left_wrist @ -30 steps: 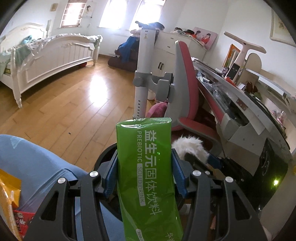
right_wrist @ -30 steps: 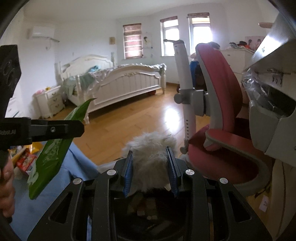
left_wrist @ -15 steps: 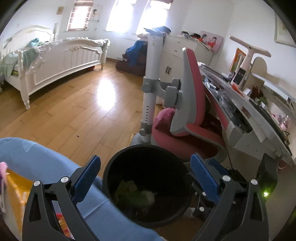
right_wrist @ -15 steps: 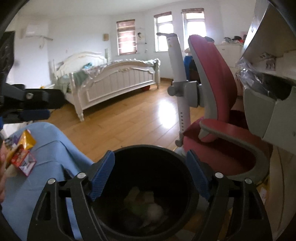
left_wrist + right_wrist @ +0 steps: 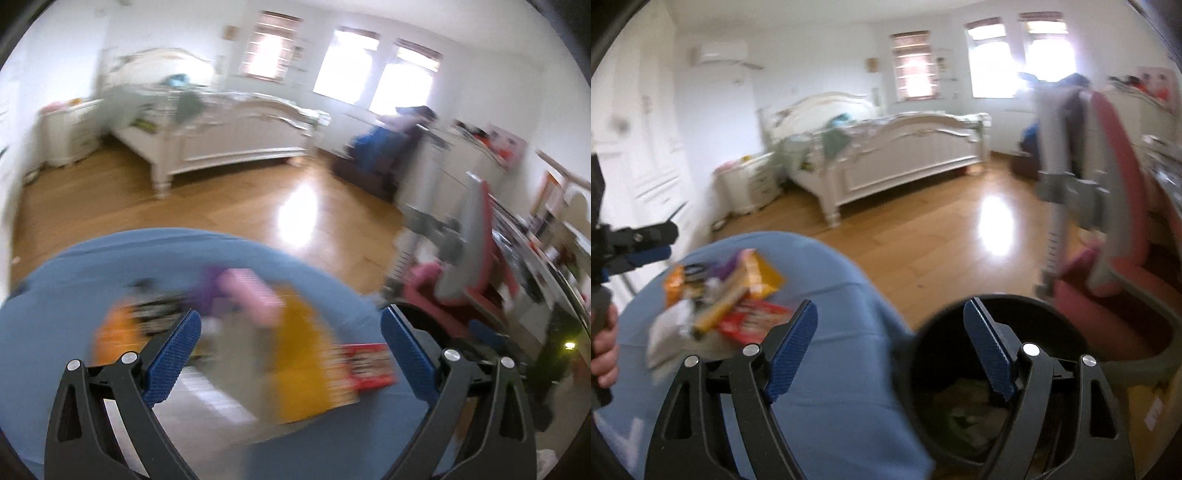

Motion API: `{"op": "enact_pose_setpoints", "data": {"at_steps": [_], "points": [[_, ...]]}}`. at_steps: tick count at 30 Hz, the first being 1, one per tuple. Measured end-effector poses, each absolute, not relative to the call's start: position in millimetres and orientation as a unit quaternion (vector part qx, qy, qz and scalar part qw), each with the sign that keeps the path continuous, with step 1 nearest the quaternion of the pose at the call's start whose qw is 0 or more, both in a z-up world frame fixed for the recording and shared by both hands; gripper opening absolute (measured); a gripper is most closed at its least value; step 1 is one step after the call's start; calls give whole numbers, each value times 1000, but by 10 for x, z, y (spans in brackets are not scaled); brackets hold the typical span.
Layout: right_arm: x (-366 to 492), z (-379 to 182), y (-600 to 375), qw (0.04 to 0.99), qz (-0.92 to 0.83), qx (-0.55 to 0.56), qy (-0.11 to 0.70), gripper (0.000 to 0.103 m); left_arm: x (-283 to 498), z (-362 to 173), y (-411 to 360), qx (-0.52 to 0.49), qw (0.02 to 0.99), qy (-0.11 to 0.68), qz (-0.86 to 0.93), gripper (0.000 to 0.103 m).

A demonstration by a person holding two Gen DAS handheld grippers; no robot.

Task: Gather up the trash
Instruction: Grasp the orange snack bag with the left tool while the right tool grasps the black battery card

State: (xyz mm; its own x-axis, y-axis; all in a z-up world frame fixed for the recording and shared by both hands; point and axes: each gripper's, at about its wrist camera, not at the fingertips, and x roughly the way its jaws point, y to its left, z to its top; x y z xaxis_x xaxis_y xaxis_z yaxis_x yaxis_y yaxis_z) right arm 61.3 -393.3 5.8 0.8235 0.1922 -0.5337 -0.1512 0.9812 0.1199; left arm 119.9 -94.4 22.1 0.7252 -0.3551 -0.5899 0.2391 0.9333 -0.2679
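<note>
left gripper (image 5: pixel 291 347): jaws spread wide, nothing between the blue textured pads; aimed down at the trash pile. In the right wrist view it shows at the left edge (image 5: pixel 639 243), held by a hand (image 5: pixel 604 343).
right gripper (image 5: pixel 890 339): jaws wide apart, empty; left finger over the blue cloth, right finger over the bin mouth.
trash pile (image 5: pixel 716 295): loose heap of wrappers on the blue cloth, left of the bin and well apart from it. Motion-blurred in the left wrist view (image 5: pixel 258 332).
pile contents: flat orange-yellow pouch, red printed packet, crumpled white paper, purple and pink bits. Exact shapes too blurred to tell.
tan stick pack (image 5: pixel 718 308): long and narrow, long axis runs diagonally, lower end toward the white paper, upper end toward the orange pouch.
blue cloth (image 5: pixel 831 306): smooth fabric draped over a rounded surface, touching the bin's left side.
bin (image 5: pixel 934 332): round, black, open top; crumpled greenish and pale scraps at the bottom.
chair (image 5: pixel 1115 206): red padded seat and back, grey shell, just right of the bin.
floor (image 5: pixel 942 236): glossy wood planks, window glare behind the bin.
</note>
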Motion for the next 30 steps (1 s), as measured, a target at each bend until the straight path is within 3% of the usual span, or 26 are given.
{"op": "enact_pose_setpoints", "data": {"at_steps": [6,8,10,11,15,29,30], "points": [[823,254,-3111,931,193,40,307,81,1478,-107,-238,-93,914,378,-114,96],[907,293,-2822,921,221,29,319,81,1590,-223,-172,-85,907,394,-122,85],[999,313,-2559,913,237,13,331,81,1721,-362,-97,-89,894,418,-131,57],[1061,313,-2422,908,243,7,341,81,1762,-423,-64,-93,888,428,-139,50],[1276,299,-1997,897,248,-25,366,81,1683,-485,149,-118,887,418,-159,38],[1851,-355,-556,845,229,-193,443,81,1260,-257,781,-207,904,348,-136,36],[1850,-370,-549,847,227,-192,441,72,1230,-260,810,-209,905,347,-133,36]]}}
